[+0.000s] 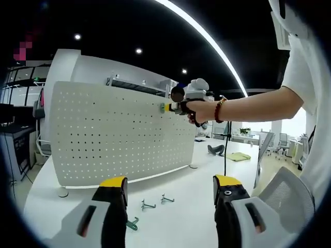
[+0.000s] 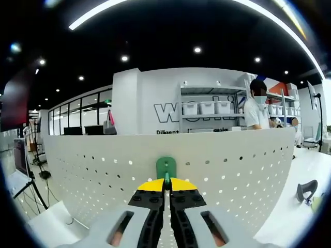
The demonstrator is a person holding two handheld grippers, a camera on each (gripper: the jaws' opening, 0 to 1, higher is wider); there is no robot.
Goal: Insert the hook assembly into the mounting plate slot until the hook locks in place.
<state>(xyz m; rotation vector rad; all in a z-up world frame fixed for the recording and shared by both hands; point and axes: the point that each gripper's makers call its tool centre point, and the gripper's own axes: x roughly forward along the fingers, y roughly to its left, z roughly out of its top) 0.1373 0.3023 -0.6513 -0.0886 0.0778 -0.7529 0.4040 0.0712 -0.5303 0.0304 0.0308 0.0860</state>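
Observation:
A white pegboard mounting plate (image 1: 119, 139) stands upright on the white table (image 1: 186, 188). In the left gripper view, my right gripper (image 1: 168, 107), held in a hand, presses a green hook (image 1: 162, 107) against the plate's upper right area. The right gripper view looks straight at the plate (image 2: 93, 170): my right gripper (image 2: 166, 182) is shut on the green hook (image 2: 166, 166), whose plate lies against the perforated face. My left gripper (image 1: 170, 187) hangs open above the table, nothing between its yellow-tipped fingers. Loose hooks (image 1: 155, 202) lie on the table in front of the plate.
Another green hook (image 1: 133, 223) lies near my left finger. A black object (image 1: 216, 150) and a yellow-green item (image 1: 238, 156) sit further right on the table. A chair back (image 1: 282, 194) is at lower right. A person (image 2: 256, 111) stands behind the plate by shelves.

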